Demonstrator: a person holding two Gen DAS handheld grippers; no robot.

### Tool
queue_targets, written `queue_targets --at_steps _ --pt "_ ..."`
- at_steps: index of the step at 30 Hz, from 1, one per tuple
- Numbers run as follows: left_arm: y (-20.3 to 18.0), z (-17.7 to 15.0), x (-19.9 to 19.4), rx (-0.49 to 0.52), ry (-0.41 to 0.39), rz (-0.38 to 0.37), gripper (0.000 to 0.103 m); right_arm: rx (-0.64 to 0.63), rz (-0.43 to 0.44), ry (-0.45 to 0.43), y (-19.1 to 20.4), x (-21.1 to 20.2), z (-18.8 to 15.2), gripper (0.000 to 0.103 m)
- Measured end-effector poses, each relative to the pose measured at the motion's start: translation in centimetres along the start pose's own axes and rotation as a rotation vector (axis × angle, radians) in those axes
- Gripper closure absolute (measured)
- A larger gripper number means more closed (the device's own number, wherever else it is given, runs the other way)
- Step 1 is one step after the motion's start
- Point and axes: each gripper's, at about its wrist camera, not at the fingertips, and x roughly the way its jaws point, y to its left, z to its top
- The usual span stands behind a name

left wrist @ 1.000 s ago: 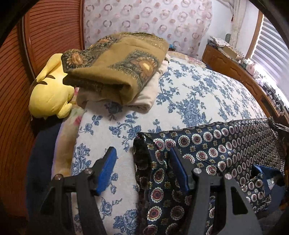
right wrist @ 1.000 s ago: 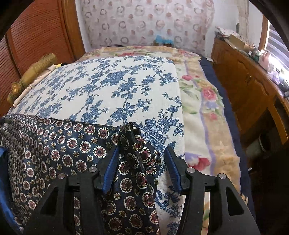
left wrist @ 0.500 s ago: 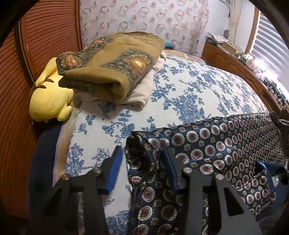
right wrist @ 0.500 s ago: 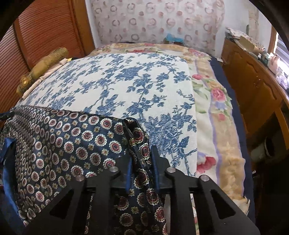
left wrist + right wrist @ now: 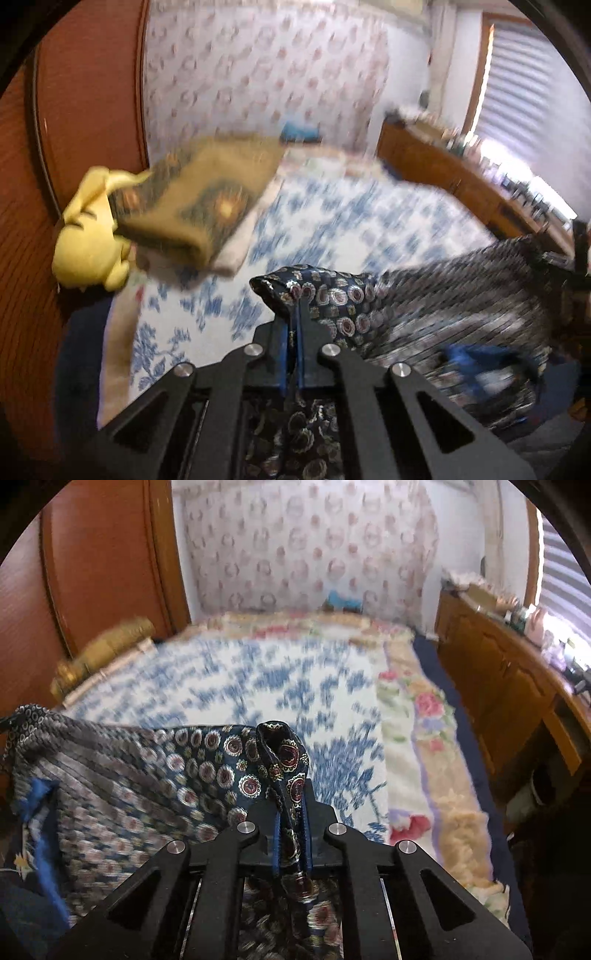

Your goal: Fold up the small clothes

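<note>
A navy garment with round medallion print (image 5: 424, 306) hangs stretched between my two grippers above the bed. My left gripper (image 5: 293, 332) is shut on its left corner, which bunches up just past the fingertips. My right gripper (image 5: 291, 823) is shut on its right corner (image 5: 284, 753); the cloth spreads to the left in the right wrist view (image 5: 129, 775). A blue lining edge (image 5: 40, 812) shows on the garment's underside. Both views are motion-blurred.
The bed has a white cover with blue flowers (image 5: 258, 679). A folded olive blanket (image 5: 207, 199) and a yellow plush toy (image 5: 88, 243) lie at the bed's left. A wooden cabinet (image 5: 517, 686) with clutter runs along the right. Wooden doors (image 5: 85, 92) stand at the left.
Both grippers closed on the garment's corners, the right first, then the left. Both have lifted it off the bed, and the views now tilt up and blur.
</note>
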Motion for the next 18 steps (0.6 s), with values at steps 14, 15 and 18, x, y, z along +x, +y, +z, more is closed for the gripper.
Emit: queue_targets --at_steps 14,15,18 --pt "-0.9 13.2 -10.6 0.069 -0.305 0.042 0.103 -0.066 -0.003 -0.338 -0.8 -15.1 11.8 0.098" --pt "-0.4 15.0 -9.6 0.064 -0.309 0.054 0.103 -0.071 -0.008 -0.335 -1.1 -14.6 13.8 0.098" --pt "1.1 19.2 -4.9 0.055 -0.275 0.087 0.103 -0.095 -0.043 -0.287 -1.9 -10.6 19.2 0.097"
